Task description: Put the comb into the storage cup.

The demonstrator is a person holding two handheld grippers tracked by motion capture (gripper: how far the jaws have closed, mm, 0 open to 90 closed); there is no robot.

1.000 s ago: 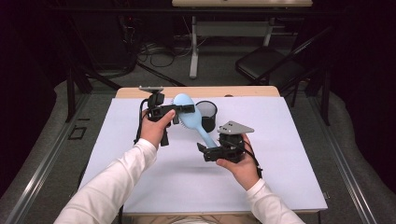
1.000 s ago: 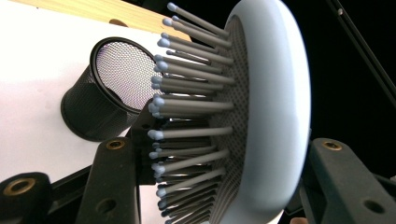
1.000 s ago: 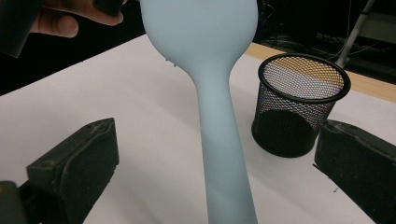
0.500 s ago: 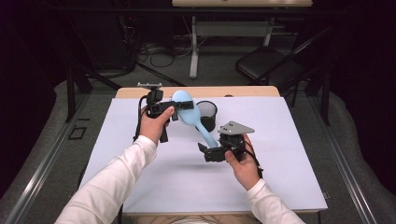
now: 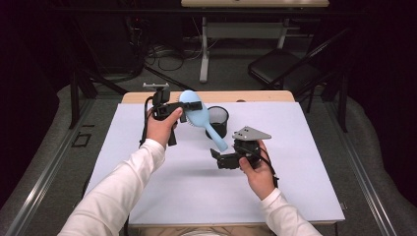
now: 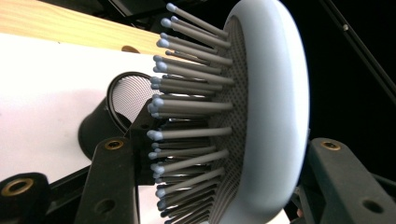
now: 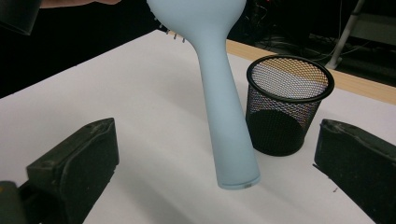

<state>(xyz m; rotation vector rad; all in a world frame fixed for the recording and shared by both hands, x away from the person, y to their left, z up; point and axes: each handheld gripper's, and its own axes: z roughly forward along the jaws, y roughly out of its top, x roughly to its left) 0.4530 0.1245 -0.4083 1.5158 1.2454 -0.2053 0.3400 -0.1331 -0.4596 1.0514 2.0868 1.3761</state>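
While the left tongs [image 5: 189, 109] clamp the pale-blue plastic hairbrush's [image 5: 200, 119] bristled head at upper centre, its handle slants down-right toward the empty, wide-open right tongs [image 5: 216, 158] beside the black mesh cup [image 5: 218, 121].

The left gripper [image 6: 219, 186] clamps the blue hairbrush [image 6: 275, 107] head, mesh cup [image 6: 109, 116] behind.

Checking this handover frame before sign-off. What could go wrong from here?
1. The left gripper clamps the hairbrush across its head, on bristles, so it may slip or pivot.
2. The handle hangs free between the right gripper's open jaws; closing could miss.
3. A swinging handle could tip the mesh cup.
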